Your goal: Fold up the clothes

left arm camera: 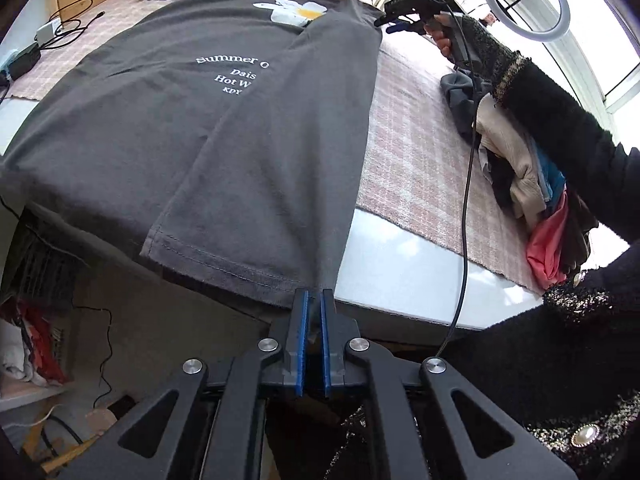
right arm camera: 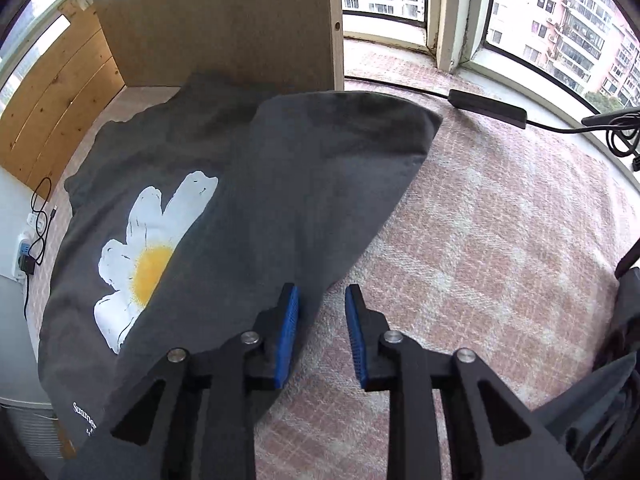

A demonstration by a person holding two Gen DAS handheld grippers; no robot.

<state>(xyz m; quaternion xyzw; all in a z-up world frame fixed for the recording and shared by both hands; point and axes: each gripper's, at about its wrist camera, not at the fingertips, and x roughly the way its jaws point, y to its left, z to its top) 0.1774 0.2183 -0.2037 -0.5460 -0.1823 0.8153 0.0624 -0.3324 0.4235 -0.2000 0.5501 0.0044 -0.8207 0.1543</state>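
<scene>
A dark grey T-shirt (left arm camera: 240,140) with white lettering and a daisy print (right arm camera: 152,256) lies on a pink checked blanket (right arm camera: 480,240). Its right side is folded over toward the middle. My left gripper (left arm camera: 315,296) is shut on the near hem corner of that folded flap, at the bed's edge. My right gripper (right arm camera: 322,292) hovers open over the far end of the flap. Its left pad sits above the fabric edge and only blanket shows between its pads. The left wrist view shows the right gripper (left arm camera: 390,20) held in a hand near the shirt's shoulder.
A pile of mixed clothes (left arm camera: 532,184) sits on the blanket to the right, under a black sleeve. A cable (left arm camera: 466,200) hangs from the right gripper. A ring light (left arm camera: 524,0) and windows stand beyond. A wooden board (right arm camera: 220,20) backs the shirt; a power strip (right arm camera: 24,256) is at the left.
</scene>
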